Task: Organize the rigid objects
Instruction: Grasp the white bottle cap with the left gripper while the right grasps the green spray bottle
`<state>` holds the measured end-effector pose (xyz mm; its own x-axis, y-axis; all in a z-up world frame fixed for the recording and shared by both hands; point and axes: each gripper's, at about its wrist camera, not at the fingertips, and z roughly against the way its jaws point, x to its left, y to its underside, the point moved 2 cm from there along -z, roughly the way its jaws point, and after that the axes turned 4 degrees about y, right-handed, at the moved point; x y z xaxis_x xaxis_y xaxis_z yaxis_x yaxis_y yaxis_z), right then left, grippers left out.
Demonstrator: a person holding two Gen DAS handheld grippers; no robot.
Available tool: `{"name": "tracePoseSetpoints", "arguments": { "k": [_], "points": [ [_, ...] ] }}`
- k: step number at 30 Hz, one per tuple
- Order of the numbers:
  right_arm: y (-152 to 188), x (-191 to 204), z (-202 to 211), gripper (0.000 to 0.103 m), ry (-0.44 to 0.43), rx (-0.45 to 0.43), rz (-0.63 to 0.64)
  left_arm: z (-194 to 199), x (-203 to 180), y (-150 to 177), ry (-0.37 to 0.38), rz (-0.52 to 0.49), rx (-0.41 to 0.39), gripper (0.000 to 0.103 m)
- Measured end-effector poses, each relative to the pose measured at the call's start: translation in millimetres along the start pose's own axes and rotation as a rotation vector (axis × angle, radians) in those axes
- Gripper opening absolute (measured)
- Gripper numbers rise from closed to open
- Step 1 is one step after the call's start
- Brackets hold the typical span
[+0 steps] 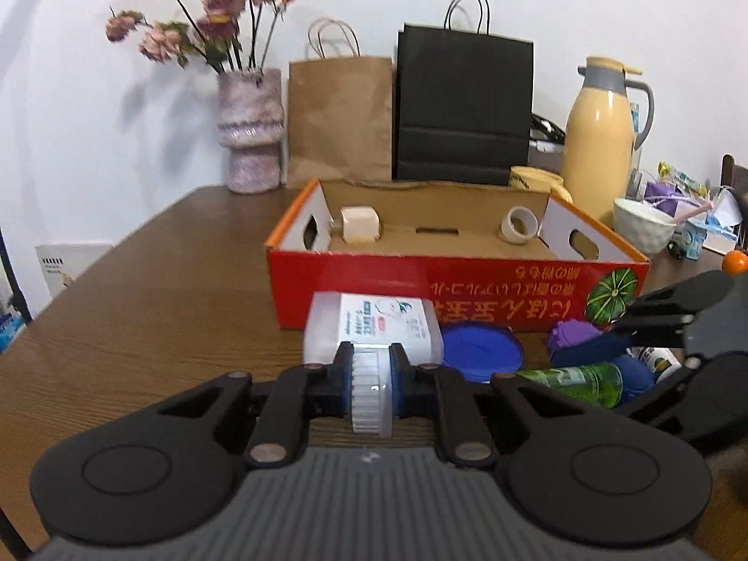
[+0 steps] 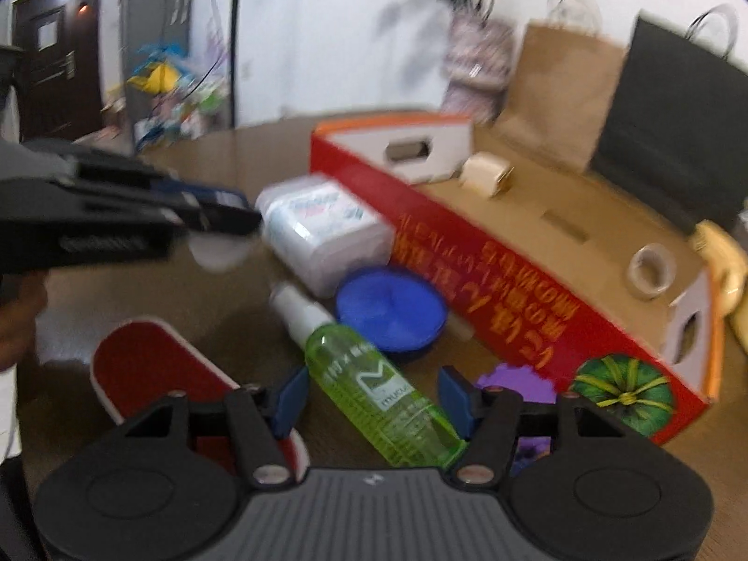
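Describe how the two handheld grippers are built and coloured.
Both match: the left gripper and right gripper have a grey ribbed body, two round black discs, black linkage arms with copper-coloured rivets, and blue pads on the fingers. No cables or sleeves are visible.

Box (image 1: 355, 290): red outside with yellow lettering and a green striped pumpkin print, orange rim, plain brown inside, white end walls. Bottle (image 1: 374, 327): clear, white ribbed cap, white label with blue print. Spray (image 2: 374, 388): translucent green, white nozzle. Lid (image 2: 390, 308): blue. Table (image 1: 140, 304): brown wood grain. Bags: 1 brown (image 1: 339, 117), 1 black (image 1: 463, 107). Flask (image 1: 600, 135): yellow, grey top. Vase (image 1: 252, 131): mottled pink-white.
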<state>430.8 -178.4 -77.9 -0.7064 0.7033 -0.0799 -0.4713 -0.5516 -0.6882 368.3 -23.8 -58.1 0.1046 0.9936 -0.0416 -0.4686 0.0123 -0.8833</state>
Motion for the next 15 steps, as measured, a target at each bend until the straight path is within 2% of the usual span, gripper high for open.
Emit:
{"name": "tracePoseSetpoints", "arguments": {
  "k": [2,4,6,12,15],
  "points": [
    [-4,-6,-2,0.044,-0.068,0.032,-0.033,5,0,0,-0.007,0.001,-0.010,0.016],
    [-7,0,1,0.039,-0.070,0.053,0.004,8,1,-1,-0.005,0.008,-0.012,0.016],
    [-8,9,6,0.031,-0.059,0.063,0.016,14,-1,-1,-0.006,0.009,-0.021,0.016],
    [2,29,54,0.030,0.054,-0.024,-0.012,42,-2,-9,-0.005,0.023,-0.087,0.016],
    [14,32,88,0.030,0.118,-0.079,-0.069,59,1,-12,0.002,0.043,-0.117,0.016]
  ]
}}
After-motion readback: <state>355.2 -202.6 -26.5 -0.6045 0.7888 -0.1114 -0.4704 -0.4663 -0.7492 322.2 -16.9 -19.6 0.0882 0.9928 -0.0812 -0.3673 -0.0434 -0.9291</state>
